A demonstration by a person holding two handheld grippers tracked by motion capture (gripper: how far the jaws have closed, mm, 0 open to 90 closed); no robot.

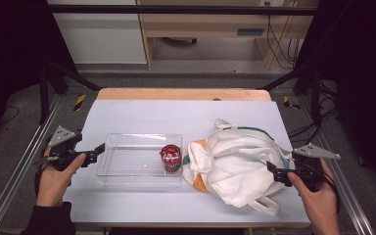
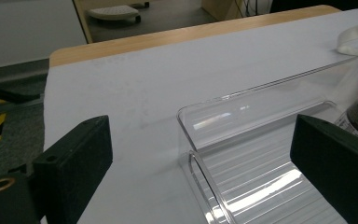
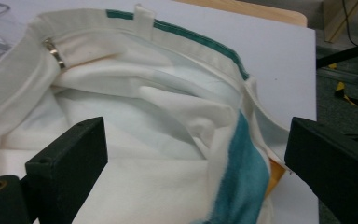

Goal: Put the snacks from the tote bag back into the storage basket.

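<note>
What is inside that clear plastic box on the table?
One small jar with a red lid stands at the right end of the clear plastic box, next to the white cloth bag. The rest of the box's ribbed floor looks bare. The jar's contents cannot be seen.

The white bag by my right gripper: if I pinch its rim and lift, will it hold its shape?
Probably not. The bag lies slumped in soft folds, so it likely sags and drapes from wherever the right gripper pinches. Its loose handle would probably dangle. Whatever is in it is hidden, so the weight is hard to judge; cloth should give decent grip.
</note>
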